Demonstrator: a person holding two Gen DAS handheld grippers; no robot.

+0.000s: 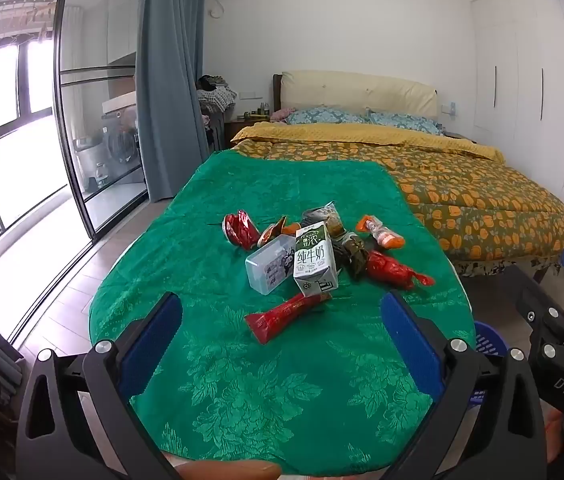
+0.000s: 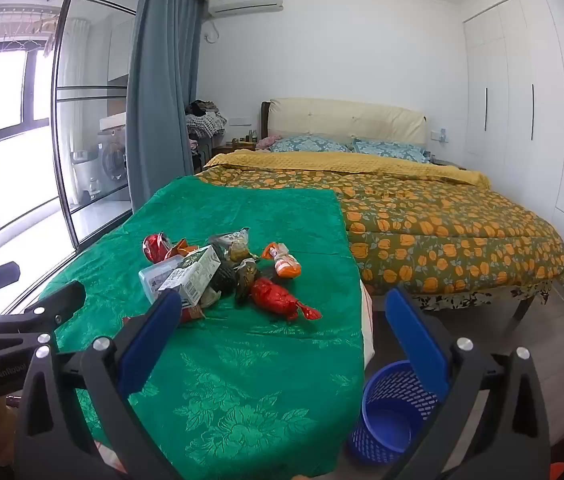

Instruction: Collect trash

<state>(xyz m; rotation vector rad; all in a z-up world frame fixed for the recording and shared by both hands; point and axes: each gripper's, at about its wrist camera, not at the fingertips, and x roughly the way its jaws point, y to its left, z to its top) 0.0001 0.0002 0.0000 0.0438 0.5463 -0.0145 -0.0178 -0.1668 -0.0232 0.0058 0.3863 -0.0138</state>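
The left gripper (image 1: 282,316) is held with its fingers (image 1: 154,336) spread wide and empty, just short of the trash pile (image 1: 314,252) on the green-covered table (image 1: 242,400). The right gripper (image 2: 282,322) is likewise released and holds nothing. Nearest the left fingers lies a long red wrapper (image 1: 282,316), in front of the milk carton (image 1: 316,258), which stands at the middle of the pile. Beside the carton on its left a clear plastic box (image 1: 268,266) is seen; to its right, a crumpled red wrapper (image 1: 392,270). A blue mesh bin (image 2: 394,412) stands on the floor below the table's right edge.

The long wrapper is best taken first: it lies apart and flat, so the fingers should be lowered astride its narrow width and closed close to the cloth without snagging it.

Dark items behind the carton cannot be identified. The bin is partly cut off by the right finger, and its contents are not clear.
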